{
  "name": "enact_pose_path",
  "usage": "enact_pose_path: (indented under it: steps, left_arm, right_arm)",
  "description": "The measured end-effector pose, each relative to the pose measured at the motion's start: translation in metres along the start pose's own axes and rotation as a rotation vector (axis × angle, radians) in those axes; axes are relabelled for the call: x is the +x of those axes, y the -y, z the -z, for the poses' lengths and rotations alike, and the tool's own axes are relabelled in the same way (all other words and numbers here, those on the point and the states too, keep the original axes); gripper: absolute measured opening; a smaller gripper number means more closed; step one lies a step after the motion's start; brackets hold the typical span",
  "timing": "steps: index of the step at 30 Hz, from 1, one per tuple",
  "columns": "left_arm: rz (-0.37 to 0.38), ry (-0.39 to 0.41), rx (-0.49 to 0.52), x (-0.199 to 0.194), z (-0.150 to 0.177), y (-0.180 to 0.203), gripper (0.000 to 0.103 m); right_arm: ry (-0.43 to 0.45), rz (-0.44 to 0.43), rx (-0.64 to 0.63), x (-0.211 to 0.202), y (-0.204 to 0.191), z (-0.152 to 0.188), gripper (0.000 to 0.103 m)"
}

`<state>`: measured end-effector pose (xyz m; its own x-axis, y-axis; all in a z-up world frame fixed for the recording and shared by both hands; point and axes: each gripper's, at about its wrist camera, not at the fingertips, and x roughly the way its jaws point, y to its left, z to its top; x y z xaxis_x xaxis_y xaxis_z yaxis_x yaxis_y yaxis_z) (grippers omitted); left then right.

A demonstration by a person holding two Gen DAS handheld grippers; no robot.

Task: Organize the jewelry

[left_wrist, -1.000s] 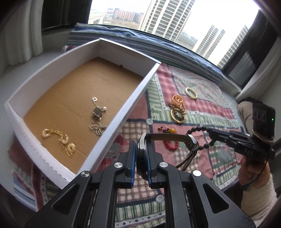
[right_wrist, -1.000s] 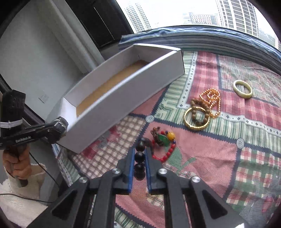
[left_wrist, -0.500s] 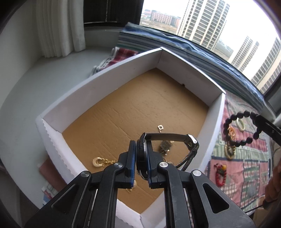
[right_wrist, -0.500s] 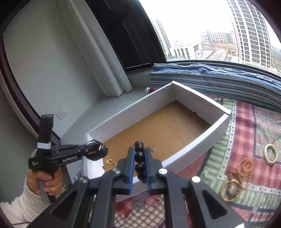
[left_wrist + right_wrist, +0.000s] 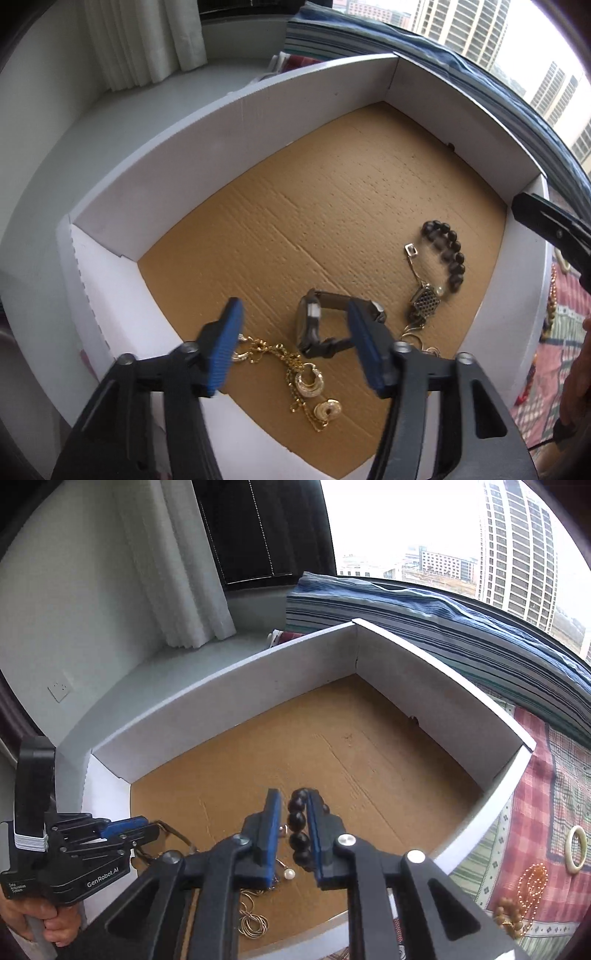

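Note:
Inside the white box (image 5: 258, 110), my left gripper (image 5: 292, 312) hangs with its jaws opening. The dark watch (image 5: 308, 325) lies on the brown cardboard floor between and below the blue pads, free of them. A black bead bracelet (image 5: 445, 254) rests on the floor to the right, beside a silver pendant (image 5: 424, 301). A gold chain with earrings (image 5: 299, 376) lies near the front wall. The jaws of my right gripper (image 5: 293, 797) are also opening. The bead bracelet (image 5: 297, 823) shows between its fingers, with a gap at the left pad. My left gripper (image 5: 127, 830) shows at lower left there.
Right of the box (image 5: 221, 701) a patchwork cloth (image 5: 554, 794) carries a white bangle (image 5: 576, 847), an orange bead chain (image 5: 532, 882) and a wooden bead bracelet (image 5: 509, 915). A folded striped fabric (image 5: 443, 627) lies behind. A person's hand (image 5: 37, 919) holds the left gripper's handle.
Both grippers came from over the cloth to over the box. The left one opened and the watch now lies on the floor. The right one opened and let the bead bracelet go.

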<state>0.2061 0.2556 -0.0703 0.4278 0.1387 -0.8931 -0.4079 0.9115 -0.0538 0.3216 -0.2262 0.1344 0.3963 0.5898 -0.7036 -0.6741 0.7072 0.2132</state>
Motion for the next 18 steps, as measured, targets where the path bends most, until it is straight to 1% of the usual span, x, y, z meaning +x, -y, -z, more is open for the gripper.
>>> enact_pose_path:
  steps: [1,2,3,5,8,9,13,15,18]
  left_arm:
    - [-0.005,0.027,0.001,-0.008,0.002,-0.001,0.073]
    - [-0.007,0.046,0.005,-0.016,0.004,0.0,0.073]
    - [-0.001,0.062,0.006,-0.024,0.007,0.0,0.073]
    - [0.018,0.098,0.001,-0.042,0.013,0.0,0.079]
    - [0.039,0.159,0.01,-0.072,0.029,0.005,0.086]
    - [0.049,0.175,0.019,-0.08,0.034,0.01,0.086]
    - [0.099,0.223,0.071,-0.111,0.06,0.031,0.092]
    - [0.135,0.238,0.094,-0.121,0.078,0.045,0.094]
    - [0.231,0.238,0.129,-0.129,0.107,0.067,0.095]
  right_arm:
    - [0.011,0.001,0.007,-0.004,-0.001,0.002,0.06]
    - [0.025,0.005,0.013,-0.01,-0.002,0.005,0.062]
    - [0.034,0.007,0.015,-0.017,-0.003,0.008,0.062]
    - [0.052,0.008,0.023,-0.034,-0.002,0.014,0.063]
    - [0.091,0.045,0.025,-0.064,0.002,0.028,0.066]
    - [0.102,0.059,0.027,-0.074,0.004,0.033,0.066]
    - [0.111,0.11,0.042,-0.112,0.016,0.067,0.066]
    - [0.102,0.135,0.054,-0.128,0.02,0.089,0.066]
    - [0.084,0.151,0.065,-0.148,0.024,0.126,0.066]
